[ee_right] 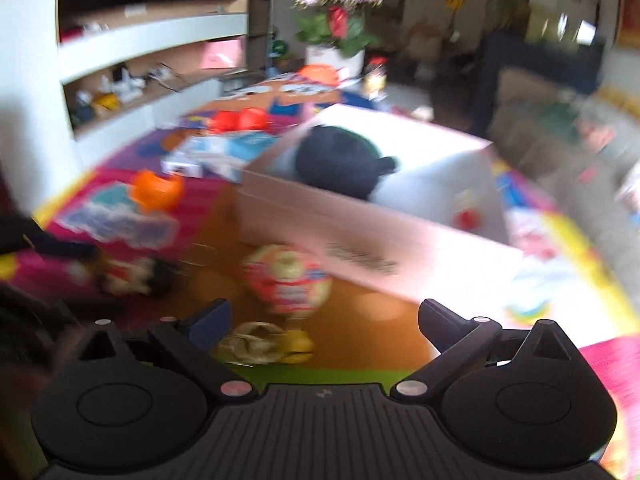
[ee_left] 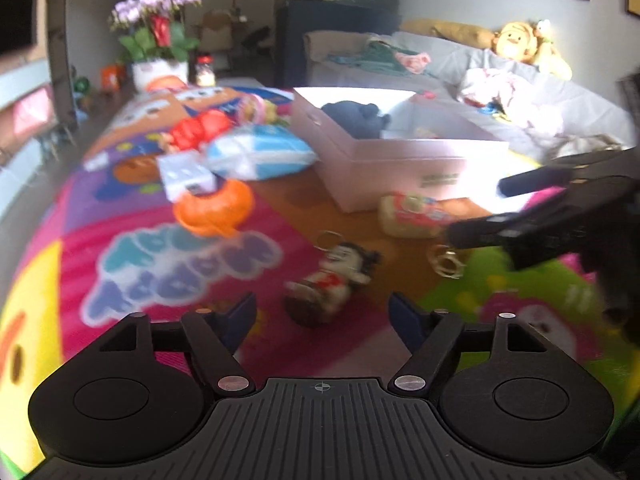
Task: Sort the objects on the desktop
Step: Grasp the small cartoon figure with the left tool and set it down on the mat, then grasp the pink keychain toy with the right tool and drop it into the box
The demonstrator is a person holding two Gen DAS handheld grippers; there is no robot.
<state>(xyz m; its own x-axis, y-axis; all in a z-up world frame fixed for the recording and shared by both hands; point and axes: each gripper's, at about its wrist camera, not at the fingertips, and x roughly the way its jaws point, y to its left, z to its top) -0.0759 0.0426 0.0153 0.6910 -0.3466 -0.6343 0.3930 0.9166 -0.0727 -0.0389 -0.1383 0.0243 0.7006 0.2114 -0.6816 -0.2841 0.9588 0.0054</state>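
Note:
My left gripper is open, low over a colourful play mat. A small doll keychain lies on the mat between and just beyond its fingertips, touching neither pad. My right gripper is also open; a round snack packet and a crumpled gold trinket lie on the mat in front of it. From the left wrist view, the right gripper comes in from the right, over the packet and trinket. A white box holds a dark plush toy.
An orange pumpkin toy, a small white box, a blue and white packet and a red toy lie at the mat's left. A flower pot stands at the far end, with a sofa behind the white box.

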